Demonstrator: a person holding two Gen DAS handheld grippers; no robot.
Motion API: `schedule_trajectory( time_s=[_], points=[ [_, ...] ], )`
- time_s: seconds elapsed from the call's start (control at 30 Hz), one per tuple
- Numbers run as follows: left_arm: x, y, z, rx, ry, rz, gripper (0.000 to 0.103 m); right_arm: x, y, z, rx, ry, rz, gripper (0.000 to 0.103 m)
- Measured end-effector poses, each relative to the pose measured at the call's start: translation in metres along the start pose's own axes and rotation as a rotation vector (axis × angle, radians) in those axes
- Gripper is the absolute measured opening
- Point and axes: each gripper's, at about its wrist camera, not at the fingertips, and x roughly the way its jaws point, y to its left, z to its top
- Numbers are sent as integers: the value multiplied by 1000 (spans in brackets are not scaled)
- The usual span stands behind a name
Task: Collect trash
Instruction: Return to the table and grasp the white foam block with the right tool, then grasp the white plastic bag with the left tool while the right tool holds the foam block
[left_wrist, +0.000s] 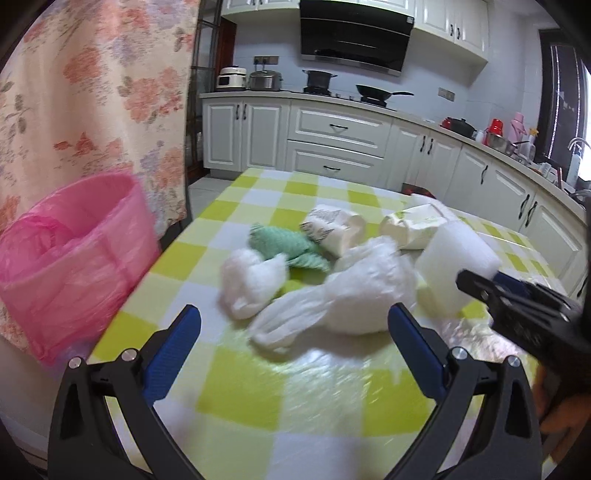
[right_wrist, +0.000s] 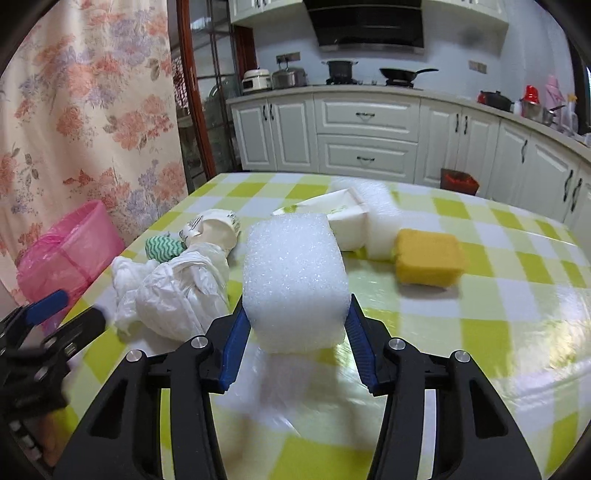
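Observation:
My right gripper (right_wrist: 295, 314) is shut on a white foam block (right_wrist: 295, 280) and holds it over the checked table (right_wrist: 480, 325); both also show in the left wrist view, the gripper (left_wrist: 480, 286) at the right and the block (left_wrist: 454, 266). My left gripper (left_wrist: 293, 321) is open and empty, just in front of a crumpled white plastic bag (left_wrist: 351, 295). A white wad (left_wrist: 251, 280), a green zigzag cloth (left_wrist: 284, 245), a crushed paper cup (left_wrist: 332, 230) and a white carton (left_wrist: 413, 225) lie behind it. A pink bin (left_wrist: 66, 258) with a pink liner stands left of the table.
A yellow sponge (right_wrist: 428, 256) lies on the table's right part, next to a second foam piece (right_wrist: 380, 221). A floral curtain (left_wrist: 92, 92) hangs at the left. White kitchen cabinets (right_wrist: 365, 133) stand beyond the table, and a small red bin (right_wrist: 458, 181) is on the floor.

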Motion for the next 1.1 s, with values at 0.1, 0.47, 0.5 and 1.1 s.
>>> schedule_trajectory(
  time_s=[0.1, 0.47, 0.5, 1.1],
  points=[
    [10, -20, 8, 27, -2, -14, 98, -17, -14, -7, 30, -18, -11, 49],
    [57, -57, 16, 108, 66, -25, 89, -37, -32, -27, 100, -39, -42, 49],
    [60, -58, 14, 115, 77, -30, 86, -38, -32, -27, 104, -39, -42, 49],
    [53, -71, 5, 172, 73, -108, 32, -40, -30, -33, 97, -49, -63, 49]
  ],
)
